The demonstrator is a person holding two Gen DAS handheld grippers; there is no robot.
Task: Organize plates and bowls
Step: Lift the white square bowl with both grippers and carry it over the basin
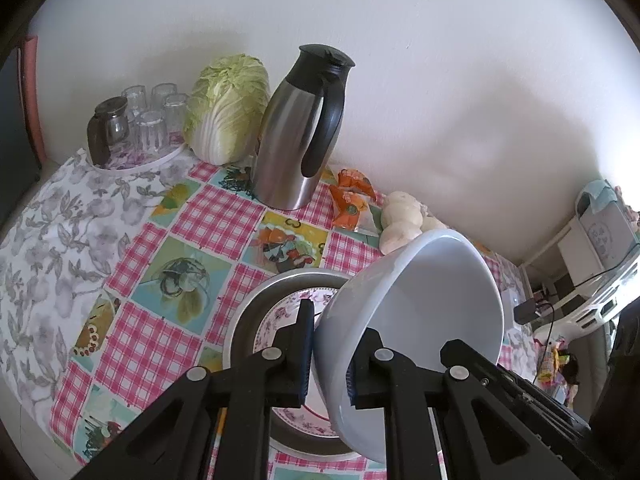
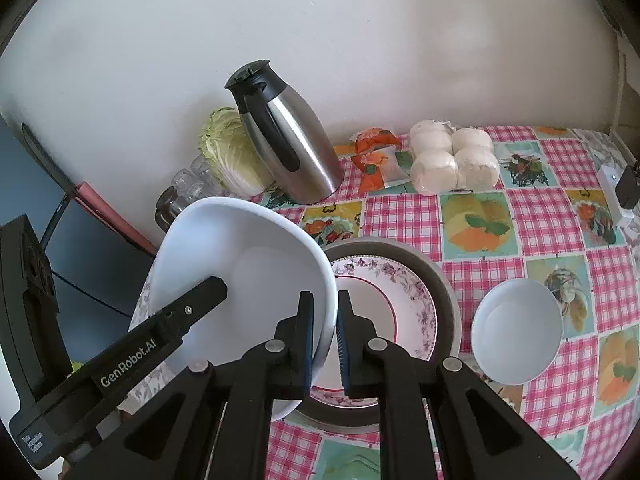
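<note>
place: home dining corner | table: checked picture oilcloth (image 2: 400,216) against plain wall | far side: cabbage (image 1: 226,108), steel flask (image 1: 296,128), upturned glasses (image 1: 152,120), bagged buns (image 2: 452,160) | near: floral plate (image 2: 400,280)

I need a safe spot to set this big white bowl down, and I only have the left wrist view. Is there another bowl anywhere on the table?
Observer: Yes. A small white bowl stands upright on the pink checked tablecloth, to the right of the round grey pan as the right wrist view shows it.
Operator: Does it touch the pan?
Observer: No. A narrow strip of cloth shows between the two.
Operator: Is the other gripper on my bowl too?
Observer: Yes. The right gripper is shut on the rim of the large white bowl, on the side nearest the pan.
</note>
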